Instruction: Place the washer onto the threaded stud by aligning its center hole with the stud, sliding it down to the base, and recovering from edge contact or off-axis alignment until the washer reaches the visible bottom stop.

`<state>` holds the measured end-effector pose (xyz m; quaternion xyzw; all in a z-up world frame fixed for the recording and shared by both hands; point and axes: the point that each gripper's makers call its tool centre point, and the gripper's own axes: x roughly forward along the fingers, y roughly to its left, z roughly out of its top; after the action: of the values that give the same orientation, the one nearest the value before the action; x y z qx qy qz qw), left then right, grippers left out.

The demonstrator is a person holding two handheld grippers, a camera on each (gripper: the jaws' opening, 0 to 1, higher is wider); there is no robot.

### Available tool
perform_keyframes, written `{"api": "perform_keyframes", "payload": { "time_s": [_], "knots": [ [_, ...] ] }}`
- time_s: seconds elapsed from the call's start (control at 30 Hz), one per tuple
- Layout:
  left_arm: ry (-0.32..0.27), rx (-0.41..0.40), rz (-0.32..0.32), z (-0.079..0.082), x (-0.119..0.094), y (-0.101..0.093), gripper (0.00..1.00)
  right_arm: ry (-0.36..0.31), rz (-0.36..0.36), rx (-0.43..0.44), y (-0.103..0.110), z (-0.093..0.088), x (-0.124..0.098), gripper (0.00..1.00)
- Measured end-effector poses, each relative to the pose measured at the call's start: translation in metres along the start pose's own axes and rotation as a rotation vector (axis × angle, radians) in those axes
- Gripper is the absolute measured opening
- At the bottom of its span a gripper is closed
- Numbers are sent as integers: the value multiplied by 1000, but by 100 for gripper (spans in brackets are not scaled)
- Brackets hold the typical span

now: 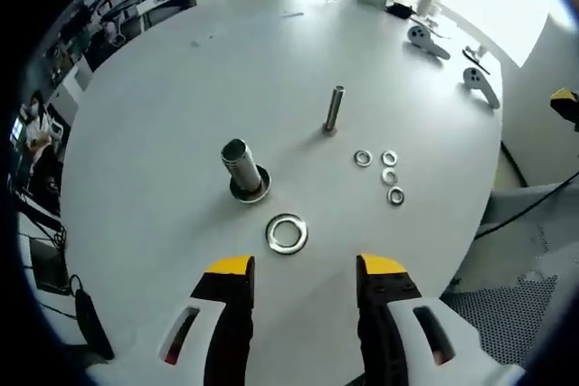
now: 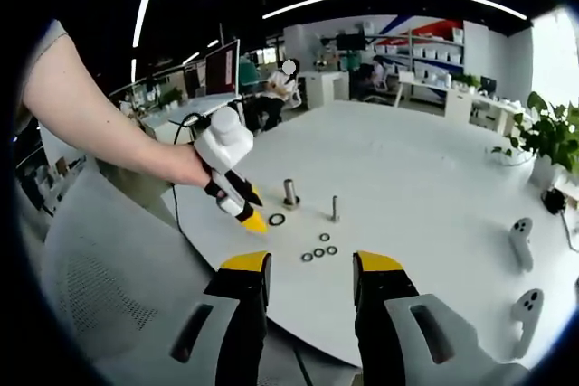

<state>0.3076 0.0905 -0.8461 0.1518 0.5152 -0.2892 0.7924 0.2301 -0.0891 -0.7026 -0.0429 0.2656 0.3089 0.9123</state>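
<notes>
- Round white table [image 1: 181, 88], mostly bare; its near edge curves just past the left gripper [image 1: 303, 268].
- The person's forearm [image 2: 99, 124] reaches in, holding that gripper tilted down, jaws wide and holding nothing.
- Large washer [image 1: 287, 233] lies flat just ahead of the jaws, beside the thick threaded stud [image 1: 242, 167].
- Right gripper [image 2: 310, 264] hangs off-table, jaws apart.

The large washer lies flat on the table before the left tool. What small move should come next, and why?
Probably lower the open left tool over the large washer and close on its rim. The washer lies flat on the white table, apart from the thick stud just behind it, and nothing is held yet. The right tool hangs open, farther back.
</notes>
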Motion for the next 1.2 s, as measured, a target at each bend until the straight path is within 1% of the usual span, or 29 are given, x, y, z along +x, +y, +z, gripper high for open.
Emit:
{"api": "perform_keyframes", "payload": {
  "time_s": [0.1, 0.17, 0.23, 0.27, 0.37, 0.4, 0.47, 0.5, 0.53, 0.57, 0.6, 0.63, 0.67, 0.7, 0.8, 0.83, 0.87, 1.0, 1.03, 1.1, 1.2],
  "knots": [
    [37, -1, -14, -6, 5, -2, 45, 4, 4, 2, 1, -1, 0, 38],
    [43, -13, -32, -6, 9, -5, 45, 7, 4, -1, 1, -1, 1, 38],
    [53, -1, -38, -6, 14, -8, 44, 8, 4, 1, 1, -2, 0, 38],
    [68, 47, -19, -6, 17, -4, 44, 9, 3, 2, 0, -2, 1, 38],
    [85, 71, 1, -3, 23, 1, 44, 10, -2, 6, -1, -2, 0, 38],
    [89, 76, 20, -1, 22, 6, 44, 2, -9, 12, -2, -1, -1, 38],
    [93, 51, 22, 3, 25, 11, 43, -4, -15, 21, -4, 0, -1, 38],
    [102, 6, 5, 4, 28, 11, 43, -2, -17, 23, -5, -1, -1, 38],
    [109, -14, -1, 6, 30, 12, 44, 3, -18, 22, -5, -2, -1, 38],
    [127, -42, -16, 4, 33, 10, 46, 5, -19, 20, -5, -2, -1, 38],
    [124, -29, 3, 7, 33, 15, 44, 7, -20, 18, -5, -2, -1, 38],
    [121, -12, -8, 12, 34, 15, 41, 9, -20, 17, -5, -2, -1, 38],
    [128, -10, -7, 13, 35, 15, 40, 10, -21, 16, -5, -3, 0, 38],
    [139, 12, -8, 14, 36, 14, 39, 13, -21, 18, -5, -3, 0, 38],
    [182, 98, 26, 10, 36, 19, 33, 6, -33, 22, -8, -3, -1, 38],
    [185, 119, 33, 10, 36, 18, 33, 4, -37, 26, -9, -2, -1, 38],
    [180, 117, 23, 11, 37, 14, 32, 5, -39, 29, -9, -3, -1, 38],
    [204, 125, 13, 12, 38, 19, 31, 9, -39, 24, -9, -3, -1, 38],
    [216, 146, 12, 11, 38, 19, 30, 10, -39, 23, -9, -3, -1, 38],
    [237, 220, -4, 9, 37, 17, 21, 8, -42, 25, -9, -3, -1, 38],
    [219, 182, -3, 10, 36, 17, 21, 8, -44, 32, -10, -3, -1, 38]
  ]
}}
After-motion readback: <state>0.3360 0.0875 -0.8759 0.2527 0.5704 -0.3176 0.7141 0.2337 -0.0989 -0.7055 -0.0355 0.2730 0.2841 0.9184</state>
